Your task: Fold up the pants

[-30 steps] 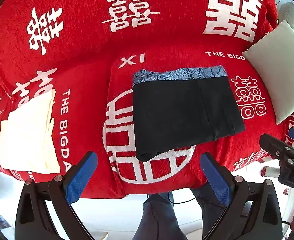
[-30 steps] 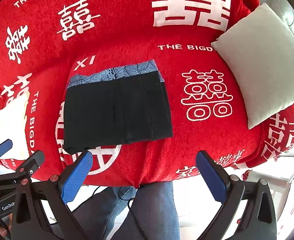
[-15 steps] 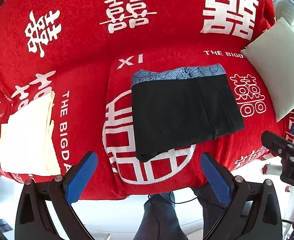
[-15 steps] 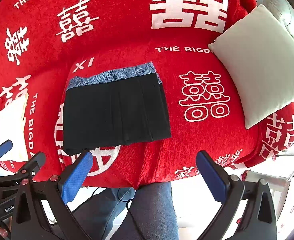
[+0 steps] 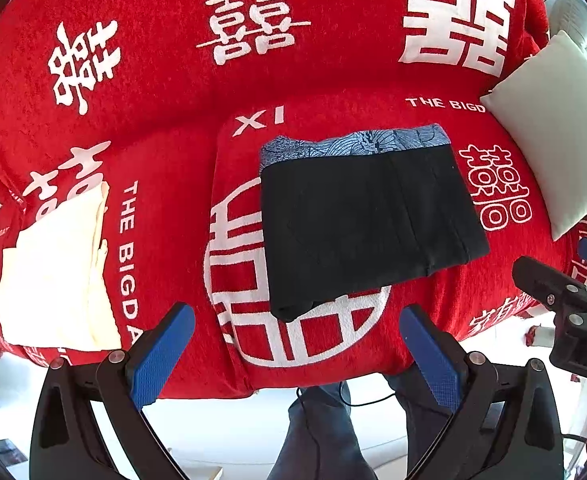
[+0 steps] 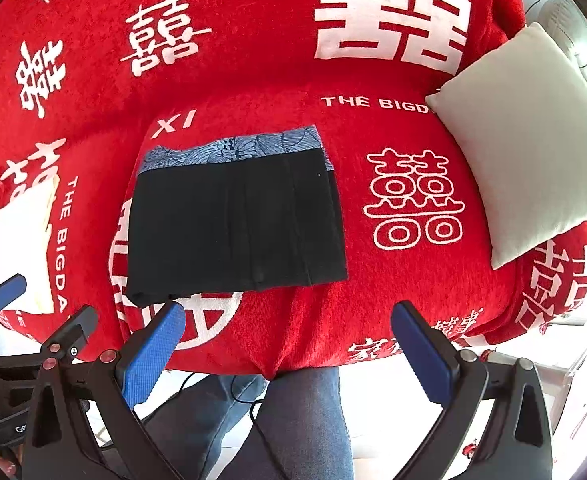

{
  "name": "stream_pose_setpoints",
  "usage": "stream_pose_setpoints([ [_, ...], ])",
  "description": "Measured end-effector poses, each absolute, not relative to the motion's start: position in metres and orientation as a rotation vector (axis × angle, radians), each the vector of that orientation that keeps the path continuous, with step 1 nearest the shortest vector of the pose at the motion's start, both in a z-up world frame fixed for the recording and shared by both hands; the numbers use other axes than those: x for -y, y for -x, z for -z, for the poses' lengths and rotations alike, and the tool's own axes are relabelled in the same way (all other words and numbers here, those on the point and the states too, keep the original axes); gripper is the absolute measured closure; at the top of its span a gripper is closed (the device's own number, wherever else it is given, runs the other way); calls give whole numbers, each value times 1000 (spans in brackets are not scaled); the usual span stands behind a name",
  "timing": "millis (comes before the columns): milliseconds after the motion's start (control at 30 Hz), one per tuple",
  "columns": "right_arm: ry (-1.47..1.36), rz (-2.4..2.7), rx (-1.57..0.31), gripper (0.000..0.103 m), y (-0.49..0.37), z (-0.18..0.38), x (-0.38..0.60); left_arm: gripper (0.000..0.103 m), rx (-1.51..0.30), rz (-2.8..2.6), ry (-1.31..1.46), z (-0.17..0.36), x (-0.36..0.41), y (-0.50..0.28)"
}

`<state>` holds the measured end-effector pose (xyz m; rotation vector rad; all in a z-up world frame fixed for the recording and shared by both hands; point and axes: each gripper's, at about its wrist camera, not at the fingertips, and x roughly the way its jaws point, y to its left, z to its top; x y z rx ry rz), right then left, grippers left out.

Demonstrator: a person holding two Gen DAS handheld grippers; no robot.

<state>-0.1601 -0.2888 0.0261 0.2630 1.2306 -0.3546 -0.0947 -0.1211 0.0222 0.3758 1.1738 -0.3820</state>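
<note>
Nearest the cameras, the person's legs in blue jeans (image 6: 301, 420) are standing against the front edge of a seat. Just above them, the left gripper (image 5: 297, 354) is hovering with its two blue-padded fingers spread wide apart, gripping nothing. The right gripper (image 6: 287, 354) is hovering beside it, its fingers likewise spread wide and empty. Each gripper is showing at the edge of the other's view.

Beyond the fingertips, a red cover (image 5: 333, 92) printed with white characters and letters is lying over the seat and its backrest. The pants (image 5: 367, 226), black with a blue patterned waistband along the far edge, are lying folded into a flat rectangle in the middle of the seat, partly over a large white circular emblem. No gripper is touching them.

To the left, a folded cream cloth (image 5: 53, 276) is sitting near the seat's edge. To the right, farther back, a pale cushion (image 6: 529, 148) is leaning at the corner.
</note>
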Motion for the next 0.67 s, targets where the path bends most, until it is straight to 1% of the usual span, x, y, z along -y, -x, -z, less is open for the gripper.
stream_pose_setpoints([
  [433,-248,340,-1242,0,154,-22,283,0,-1180,378,-368,-20,118,95],
  [667,-249,341,-1243,0,153,-22,283,0,-1151,386,-366,-24,118,95],
])
